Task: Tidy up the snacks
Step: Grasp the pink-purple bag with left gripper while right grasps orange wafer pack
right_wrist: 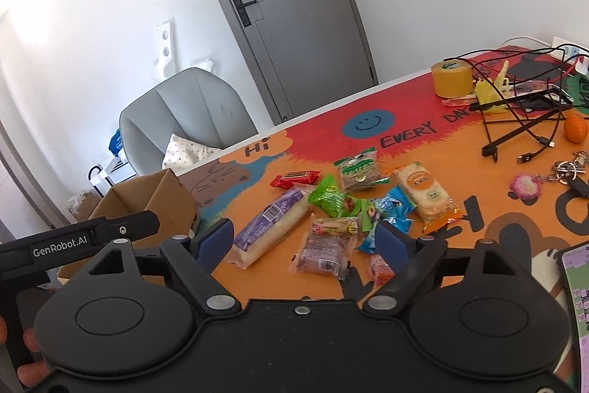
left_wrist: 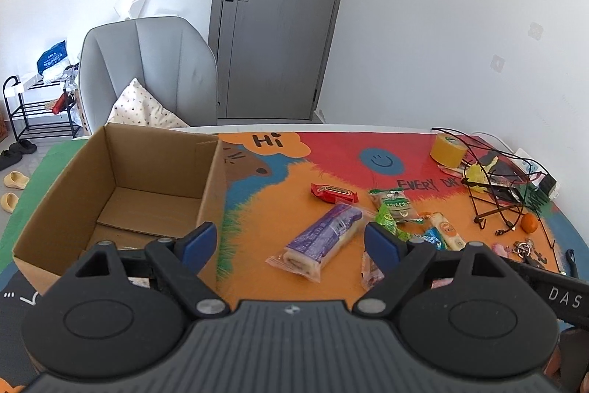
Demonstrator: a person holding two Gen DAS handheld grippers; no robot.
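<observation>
An open, empty cardboard box [left_wrist: 121, 194] stands on the table's left; its corner shows in the right wrist view [right_wrist: 154, 194]. Several wrapped snacks lie to its right: a long purple roll pack [left_wrist: 320, 242] [right_wrist: 270, 227], a red bar [left_wrist: 334, 193] [right_wrist: 294, 177], green packs [left_wrist: 392, 205] [right_wrist: 333, 199], an orange-ended cracker pack [right_wrist: 425, 196] and a pinkish pack [right_wrist: 324, 251]. My left gripper [left_wrist: 291, 242] is open and empty, hovering above the table between box and purple pack. My right gripper [right_wrist: 305, 240] is open and empty above the pinkish pack.
A colourful mat [left_wrist: 279, 179] covers the table. At the right stand a yellow tape roll [left_wrist: 447, 150], a black wire rack with cables [left_wrist: 497, 179], an orange [right_wrist: 575, 127] and keys [right_wrist: 567, 168]. A phone [right_wrist: 578, 312] lies near right. A grey chair [left_wrist: 147, 69] stands behind.
</observation>
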